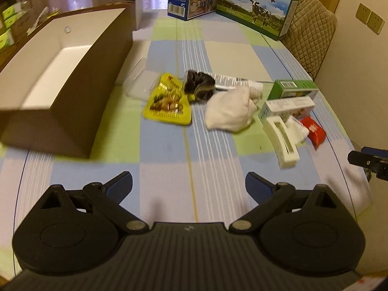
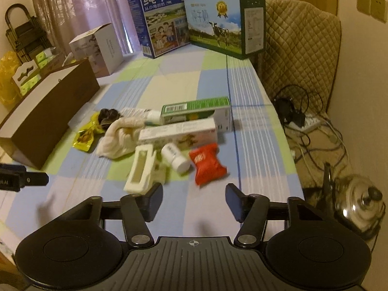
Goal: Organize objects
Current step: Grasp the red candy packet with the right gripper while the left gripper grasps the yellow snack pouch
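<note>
An open brown box with a white inside sits at the table's left; it also shows in the right wrist view. A pile lies mid-table: yellow snack packet, dark scrunchie, white cloth, green carton, white carton, white hair clip, red packet. A small white bottle lies by the red packet. My left gripper is open and empty, short of the pile. My right gripper is open and empty, just before the red packet.
Two milk cartons and a white box stand at the table's far end. A quilted chair, cables and a steel kettle are off the table's right edge.
</note>
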